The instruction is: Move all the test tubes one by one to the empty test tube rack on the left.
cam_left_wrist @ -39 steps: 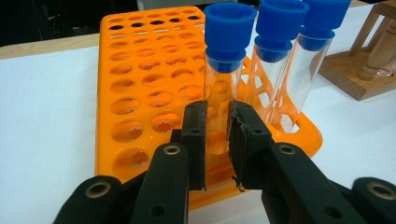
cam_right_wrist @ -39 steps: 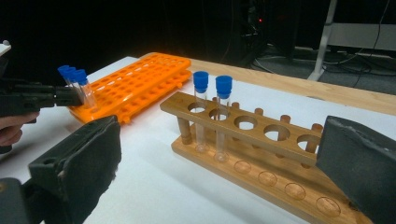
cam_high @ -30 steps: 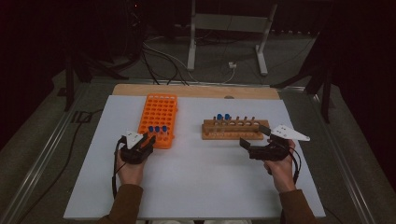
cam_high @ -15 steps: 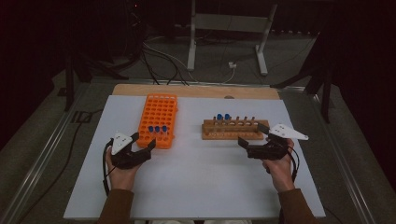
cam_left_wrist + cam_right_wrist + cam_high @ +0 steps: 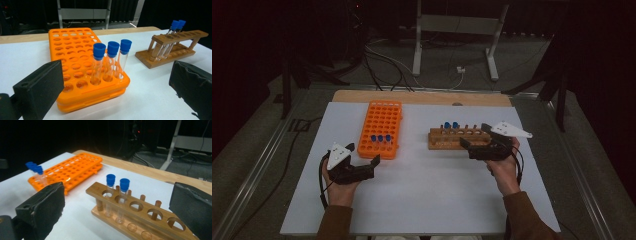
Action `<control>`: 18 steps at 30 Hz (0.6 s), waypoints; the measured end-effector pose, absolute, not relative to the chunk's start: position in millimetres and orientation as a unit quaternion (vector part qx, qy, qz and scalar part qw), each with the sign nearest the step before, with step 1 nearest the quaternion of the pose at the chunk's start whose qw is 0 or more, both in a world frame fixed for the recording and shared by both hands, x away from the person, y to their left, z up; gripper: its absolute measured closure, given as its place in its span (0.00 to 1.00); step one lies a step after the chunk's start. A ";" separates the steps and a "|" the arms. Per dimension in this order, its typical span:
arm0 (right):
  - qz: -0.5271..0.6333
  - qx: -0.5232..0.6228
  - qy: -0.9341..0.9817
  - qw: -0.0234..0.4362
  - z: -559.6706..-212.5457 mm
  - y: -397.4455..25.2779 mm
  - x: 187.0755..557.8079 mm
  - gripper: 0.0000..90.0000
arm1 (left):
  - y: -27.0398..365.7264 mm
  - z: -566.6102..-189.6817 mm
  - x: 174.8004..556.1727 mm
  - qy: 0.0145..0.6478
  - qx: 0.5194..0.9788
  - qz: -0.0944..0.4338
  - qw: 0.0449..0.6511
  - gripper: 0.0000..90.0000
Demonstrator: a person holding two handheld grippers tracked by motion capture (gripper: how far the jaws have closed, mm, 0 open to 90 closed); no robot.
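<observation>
An orange tube rack (image 5: 381,122) lies left of centre on the white table, with three blue-capped tubes (image 5: 380,138) upright in its near row. In the left gripper view the same tubes (image 5: 112,61) stand just ahead of my open left gripper (image 5: 115,77). From above, the left gripper (image 5: 363,155) sits off the rack's near left corner, holding nothing. To the right, a wooden rack (image 5: 457,139) holds two blue-capped tubes (image 5: 451,125) at its left end. My right gripper (image 5: 473,135) stands open by that rack's near right side. Its own view shows the wooden rack (image 5: 140,216) between the jaws.
The white table sheet (image 5: 427,200) has free room in front of both racks. A bare wooden strip (image 5: 422,96) runs along the far edge. Beyond it stand a metal stand (image 5: 457,30) and cables (image 5: 387,60) on the floor.
My left gripper has drawn back from the orange rack's near corner, toward the person and a little left. The right gripper has barely moved.
</observation>
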State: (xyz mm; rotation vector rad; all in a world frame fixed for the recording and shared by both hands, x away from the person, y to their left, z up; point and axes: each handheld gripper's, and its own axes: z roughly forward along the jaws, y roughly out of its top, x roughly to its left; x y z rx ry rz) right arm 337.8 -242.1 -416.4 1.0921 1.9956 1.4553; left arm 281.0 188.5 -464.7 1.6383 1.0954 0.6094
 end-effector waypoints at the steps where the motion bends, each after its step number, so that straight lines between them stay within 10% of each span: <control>1: 0.523 0.397 0.723 0.216 -416.6 -241.4 340.8 0.02 | 188.2 -464.9 280.8 0.455 0.682 0.253 0.514 0.01; 18: 0.488 0.419 0.734 0.219 -423.1 -218.6 382.9 0.39 | 190.4 -465.2 281.7 0.458 0.678 0.260 0.513 0.01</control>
